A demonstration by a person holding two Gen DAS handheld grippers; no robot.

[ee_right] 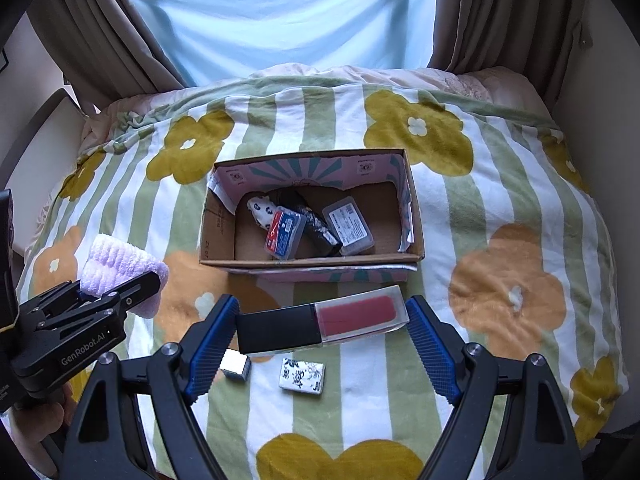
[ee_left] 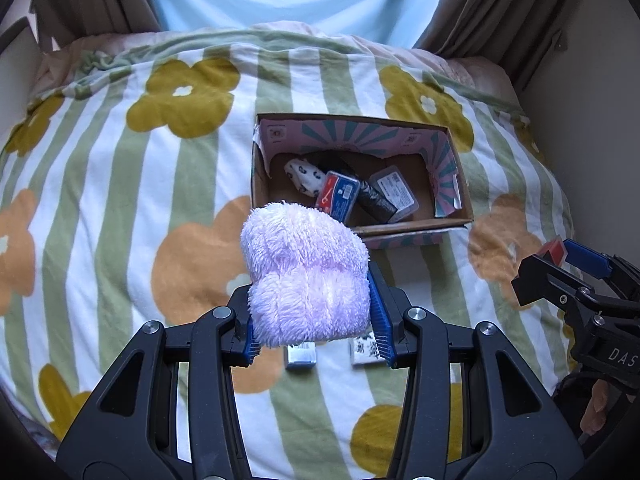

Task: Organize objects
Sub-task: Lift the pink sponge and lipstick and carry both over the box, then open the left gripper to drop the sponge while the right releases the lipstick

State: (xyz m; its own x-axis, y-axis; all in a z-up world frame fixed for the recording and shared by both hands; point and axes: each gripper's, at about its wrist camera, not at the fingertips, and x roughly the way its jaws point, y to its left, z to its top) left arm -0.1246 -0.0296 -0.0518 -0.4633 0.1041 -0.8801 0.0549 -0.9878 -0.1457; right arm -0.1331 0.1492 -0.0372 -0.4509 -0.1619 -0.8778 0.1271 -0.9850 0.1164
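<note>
A bedroom in a home. A bed fills the middle of both views, covered by a soft blanket (ee_right: 500,208) with green stripes and big mustard and orange flowers. At the top of the frame, brown curtains (ee_right: 108,32) hang on either side of a sheer pale-blue drape (ee_right: 280,16) lit by daylight. A cardboard box (ee_right: 216,232) of small household odds and ends sits on the bedding.
</note>
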